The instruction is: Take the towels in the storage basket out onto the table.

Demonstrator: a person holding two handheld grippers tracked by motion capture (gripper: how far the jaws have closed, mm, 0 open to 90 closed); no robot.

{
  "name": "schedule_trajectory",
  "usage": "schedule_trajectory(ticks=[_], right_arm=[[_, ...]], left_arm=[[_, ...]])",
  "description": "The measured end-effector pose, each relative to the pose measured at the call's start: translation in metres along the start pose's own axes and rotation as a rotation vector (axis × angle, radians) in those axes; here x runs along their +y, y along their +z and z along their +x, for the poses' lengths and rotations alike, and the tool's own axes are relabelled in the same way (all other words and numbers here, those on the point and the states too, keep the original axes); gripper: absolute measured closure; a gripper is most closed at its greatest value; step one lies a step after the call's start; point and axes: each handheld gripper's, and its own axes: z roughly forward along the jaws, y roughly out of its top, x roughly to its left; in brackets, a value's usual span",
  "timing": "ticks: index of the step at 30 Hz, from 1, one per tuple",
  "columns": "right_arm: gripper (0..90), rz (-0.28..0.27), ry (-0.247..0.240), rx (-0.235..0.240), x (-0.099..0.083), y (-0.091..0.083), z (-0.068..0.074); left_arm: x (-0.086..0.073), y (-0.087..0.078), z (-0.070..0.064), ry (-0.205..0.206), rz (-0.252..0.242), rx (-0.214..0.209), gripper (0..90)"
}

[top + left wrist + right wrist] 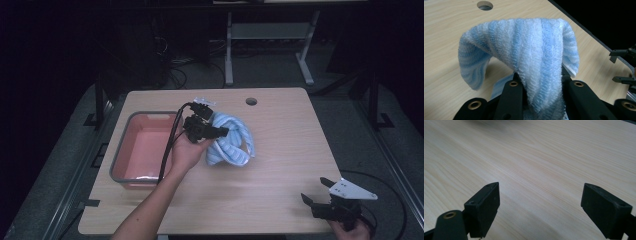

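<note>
Your left tongs (220, 132) clamp the blue-and-white striped towel (231, 141), lifted mid-tabletop (285, 150) just right of the pink tub (145, 150). Your right tongs (316, 191) sit wide apart, holding nothing, at the near right corner.

Room was pretty dark, only the light wood table (280, 165) was lit. It had a round cable hole (251, 101) near the far edge. Behind it stood a white-legged desk frame (267, 35) on grey floor (270, 75), with cables (172, 65) tangled around.
</note>
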Motion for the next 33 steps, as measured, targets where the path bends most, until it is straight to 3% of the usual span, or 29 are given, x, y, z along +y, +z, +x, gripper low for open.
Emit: schedule_trajectory(ticks=[26,33], right_arm=[[14.9,0.001,0.012,0.014,-0.002,0.002,-0.001],[14.9,-0.007,0.016,0.016,-0.002,0.001,-0.002]], left_arm=[[0.013,0.067,-0.003,-0.013,0.035,-0.049,72.8],[0.011,0.082,-0.006,-0.017,0.048,-0.034,72.4]])
